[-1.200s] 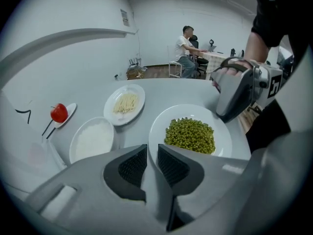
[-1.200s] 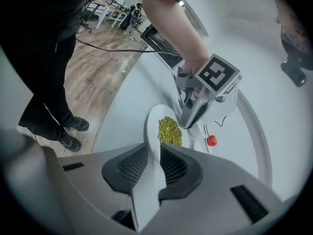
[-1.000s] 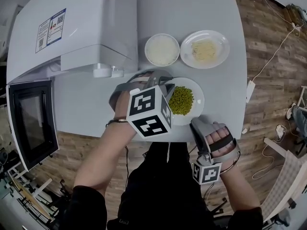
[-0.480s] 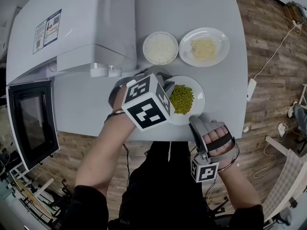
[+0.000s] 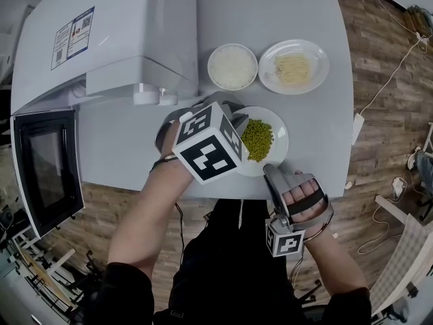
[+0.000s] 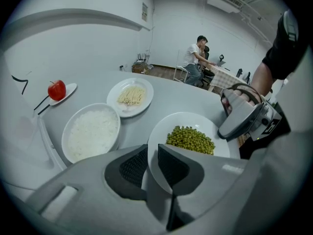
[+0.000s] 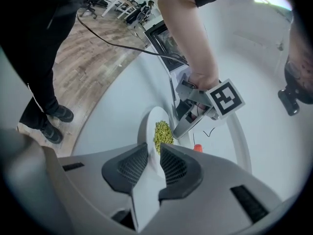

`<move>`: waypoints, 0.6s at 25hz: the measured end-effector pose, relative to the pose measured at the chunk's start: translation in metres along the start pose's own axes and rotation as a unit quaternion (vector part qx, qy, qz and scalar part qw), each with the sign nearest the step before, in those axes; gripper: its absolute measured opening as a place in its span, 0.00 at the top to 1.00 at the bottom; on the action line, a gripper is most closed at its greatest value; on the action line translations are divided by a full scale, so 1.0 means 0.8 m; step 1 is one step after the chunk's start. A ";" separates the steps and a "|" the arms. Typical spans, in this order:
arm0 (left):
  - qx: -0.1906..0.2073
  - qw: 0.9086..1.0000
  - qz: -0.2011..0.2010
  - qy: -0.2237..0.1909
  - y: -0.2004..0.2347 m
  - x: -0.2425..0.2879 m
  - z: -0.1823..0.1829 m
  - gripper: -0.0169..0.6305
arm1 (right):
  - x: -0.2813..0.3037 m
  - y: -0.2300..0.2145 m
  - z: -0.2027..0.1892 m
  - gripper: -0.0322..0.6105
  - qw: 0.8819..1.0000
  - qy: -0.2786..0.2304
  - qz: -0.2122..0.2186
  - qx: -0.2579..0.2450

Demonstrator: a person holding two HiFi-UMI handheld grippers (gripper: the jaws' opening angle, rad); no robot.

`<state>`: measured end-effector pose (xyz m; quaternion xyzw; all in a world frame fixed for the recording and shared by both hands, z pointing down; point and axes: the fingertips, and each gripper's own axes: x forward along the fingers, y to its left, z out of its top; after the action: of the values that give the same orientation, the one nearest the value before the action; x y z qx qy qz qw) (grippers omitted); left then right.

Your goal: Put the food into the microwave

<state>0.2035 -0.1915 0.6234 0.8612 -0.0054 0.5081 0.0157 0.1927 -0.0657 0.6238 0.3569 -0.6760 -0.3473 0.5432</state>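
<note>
A white plate (image 5: 279,137) of green peas (image 5: 257,139) sits at the near edge of the grey table (image 5: 304,19). My left gripper (image 5: 235,122) is at the plate's left rim. In the left gripper view the left gripper (image 6: 152,153) has its pads closed on the rim of the plate (image 6: 188,120). My right gripper (image 5: 270,170) comes in from the near right. In the right gripper view the right gripper (image 7: 154,155) has the rim of the plate (image 7: 148,129) pinched between its pads. The white microwave (image 5: 101,39) stands at the left, its dark front (image 5: 44,171) turned to the near left.
A bowl of rice (image 5: 232,67) and a plate of noodles (image 5: 293,67) lie just behind the peas. A red apple (image 6: 56,89) rests on a small plate further back. A person (image 6: 195,58) sits at a desk across the room. The table's near edge (image 5: 223,193) is close under both hands.
The left gripper's marker cube has rolled a little. The right gripper has edged slightly left along the plate's rim. The plate of peas has stayed in place.
</note>
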 end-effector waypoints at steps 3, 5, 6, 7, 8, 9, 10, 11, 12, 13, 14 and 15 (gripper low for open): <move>0.001 1.000 0.001 0.003 0.000 -0.001 -0.003 0.89 | -0.002 -0.001 -0.007 0.82 1.000 0.010 -0.014 0.014; 0.002 1.000 0.000 0.005 0.000 -0.001 -0.006 0.89 | -0.003 -0.003 -0.013 0.84 1.000 0.015 -0.019 0.019; 0.003 1.000 -0.001 0.007 -0.001 -0.001 -0.007 0.89 | -0.004 -0.005 -0.015 0.84 0.999 0.016 -0.023 0.020; 0.006 1.000 -0.002 0.010 -0.001 -0.001 -0.008 0.89 | -0.004 -0.008 -0.015 0.84 0.999 0.015 -0.026 0.022; 0.010 1.000 -0.002 0.013 -0.002 -0.001 -0.009 0.89 | -0.005 -0.010 -0.014 0.84 0.999 0.013 -0.029 0.023; 0.015 1.000 0.000 0.017 -0.003 -0.001 -0.009 0.89 | -0.005 -0.012 -0.013 0.84 0.999 0.012 -0.031 0.023; 0.019 1.000 0.003 0.020 -0.002 -0.001 -0.008 0.89 | -0.005 -0.011 -0.012 0.84 0.999 0.010 -0.030 0.022; 0.023 0.999 0.006 0.022 -0.002 -0.001 -0.008 0.89 | -0.003 -0.010 -0.010 0.84 0.999 0.010 -0.028 0.021; 0.025 0.999 0.009 0.023 -0.001 -0.001 -0.008 0.89 | -0.001 -0.008 -0.008 0.84 0.999 0.008 -0.025 0.020; 0.025 0.999 0.010 0.024 -0.001 0.000 -0.007 0.89 | 0.000 -0.006 -0.006 0.84 1.000 0.007 -0.023 0.020; 0.024 0.999 0.007 0.023 -0.002 0.000 -0.006 0.89 | 0.002 -0.005 -0.004 0.84 1.000 0.006 -0.020 0.020; 0.022 1.000 0.000 0.021 -0.005 0.001 -0.005 0.89 | 0.004 -0.004 -0.002 0.84 1.000 0.007 -0.018 0.022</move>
<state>0.2006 -0.1871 0.6261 0.8505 0.0062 0.5260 -0.0028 0.1940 -0.0700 0.6228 0.3828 -0.6736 -0.3394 0.5334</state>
